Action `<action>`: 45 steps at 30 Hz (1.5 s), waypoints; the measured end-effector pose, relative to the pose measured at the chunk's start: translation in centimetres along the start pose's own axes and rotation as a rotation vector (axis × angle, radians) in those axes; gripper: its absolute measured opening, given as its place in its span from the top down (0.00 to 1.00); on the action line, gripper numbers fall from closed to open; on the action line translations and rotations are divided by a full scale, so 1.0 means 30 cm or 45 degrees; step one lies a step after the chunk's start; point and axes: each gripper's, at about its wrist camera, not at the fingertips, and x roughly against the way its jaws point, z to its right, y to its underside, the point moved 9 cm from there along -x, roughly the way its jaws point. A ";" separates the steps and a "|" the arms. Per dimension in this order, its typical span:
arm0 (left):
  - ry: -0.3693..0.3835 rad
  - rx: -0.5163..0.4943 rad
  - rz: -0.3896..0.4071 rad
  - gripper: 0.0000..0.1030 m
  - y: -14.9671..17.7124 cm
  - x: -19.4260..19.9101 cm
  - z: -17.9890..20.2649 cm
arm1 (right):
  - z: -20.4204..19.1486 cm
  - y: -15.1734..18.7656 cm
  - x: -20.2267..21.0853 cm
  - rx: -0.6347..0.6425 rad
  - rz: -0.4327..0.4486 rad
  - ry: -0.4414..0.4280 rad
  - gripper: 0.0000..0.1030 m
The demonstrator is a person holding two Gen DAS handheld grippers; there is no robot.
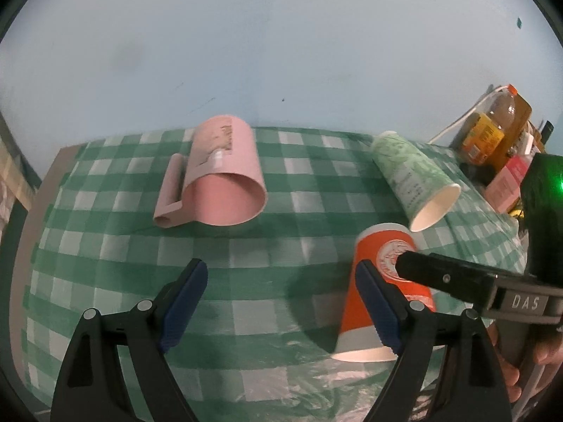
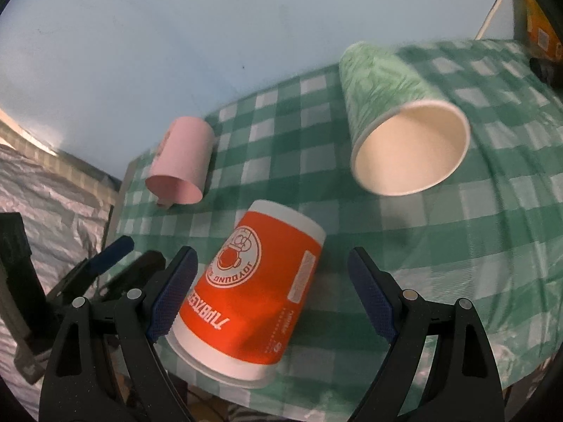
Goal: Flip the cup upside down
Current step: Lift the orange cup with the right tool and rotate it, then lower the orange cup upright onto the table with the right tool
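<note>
From my left wrist, my left gripper [image 1: 281, 302] stands wide open and holds nothing. The orange cup [image 1: 383, 295] sits mouth-down on the checked tablecloth [image 1: 246, 246], just behind my right-hand pad. My right gripper reaches in from the right; one black finger [image 1: 440, 274] crosses the cup's printed side. I judge the cup is already flipped, or nearly so, so the step in hand is to let it settle and leave without knocking it. Far left, a pink mug [image 1: 218, 172] lies on its side; far right, a green cup [image 1: 411, 172] lies with its mouth toward me. A bottle [image 1: 492, 130] and clutter crowd the far right corner. The middle of the cloth gives me room.

From my right wrist, my right gripper [image 2: 271, 295] is spread wide around the orange cup [image 2: 253, 295], which looks tilted in this view, base away, rim nearest. The left pad [image 2: 172, 295] is at or just beside the cup's wall; the right pad stands clear. I grip nothing. To do this well I back straight out, keeping the left pad off the wall. The rim lies close to the table's near edge [image 2: 457, 369], so a nudge toward me could tip it off. The green cup [image 2: 404, 123] lies far right, the pink mug [image 2: 183, 161] far left, both well apart.
</note>
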 end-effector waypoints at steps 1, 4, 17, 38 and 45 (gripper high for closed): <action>-0.007 0.004 0.002 0.15 0.000 -0.007 -0.010 | -0.004 0.004 -0.009 0.000 -0.006 0.004 0.16; -0.012 0.015 -0.008 0.15 0.011 -0.022 -0.034 | -0.020 0.012 -0.026 0.008 -0.020 0.014 0.16; -0.012 0.065 -0.036 0.15 0.046 -0.060 -0.119 | -0.025 0.011 -0.123 -0.072 -0.127 0.003 0.16; 0.020 0.064 -0.017 0.15 0.059 -0.047 -0.081 | -0.073 -0.019 0.025 0.149 0.110 0.013 0.35; 0.045 0.060 0.042 0.15 0.065 -0.001 -0.054 | -0.127 -0.027 0.142 0.350 0.297 0.122 0.36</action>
